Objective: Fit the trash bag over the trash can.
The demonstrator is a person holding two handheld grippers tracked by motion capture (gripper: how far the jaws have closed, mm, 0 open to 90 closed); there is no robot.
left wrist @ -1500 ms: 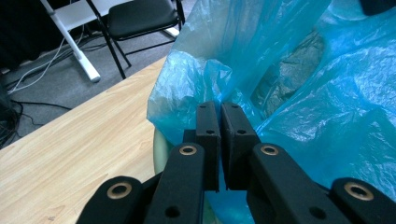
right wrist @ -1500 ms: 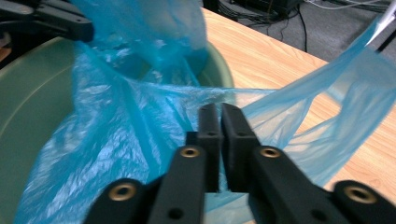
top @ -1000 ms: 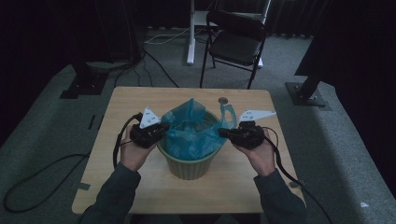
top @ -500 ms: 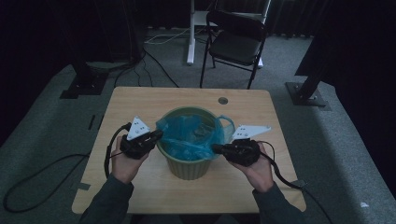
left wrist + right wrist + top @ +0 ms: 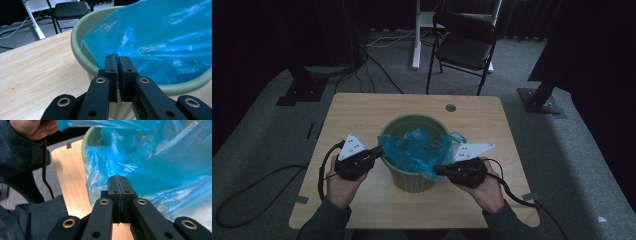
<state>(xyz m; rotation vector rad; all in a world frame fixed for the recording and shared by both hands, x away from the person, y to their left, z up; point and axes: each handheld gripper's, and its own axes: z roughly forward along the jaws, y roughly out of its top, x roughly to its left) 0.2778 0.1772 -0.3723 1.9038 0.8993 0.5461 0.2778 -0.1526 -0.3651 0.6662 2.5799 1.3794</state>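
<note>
Both grippers' fingers pinch the blue bag (image 5: 419, 150) over the green bin (image 5: 412, 181); chair (image 5: 464, 47) behind.

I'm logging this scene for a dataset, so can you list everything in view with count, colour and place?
Bin: one, pale green, middle of the table.
Bag: one, blue plastic, inside the bin, edges pulled over its rim.
Table: one, light wood, centre.
Chair: one, black, folding, behind the table.
Cables: several, dark and white, on the grey floor.
Left gripper: one, black, fingers shut on the bag at the bin's left rim.
Right gripper: one, black, fingers shut on the bag at the bin's right.
</note>
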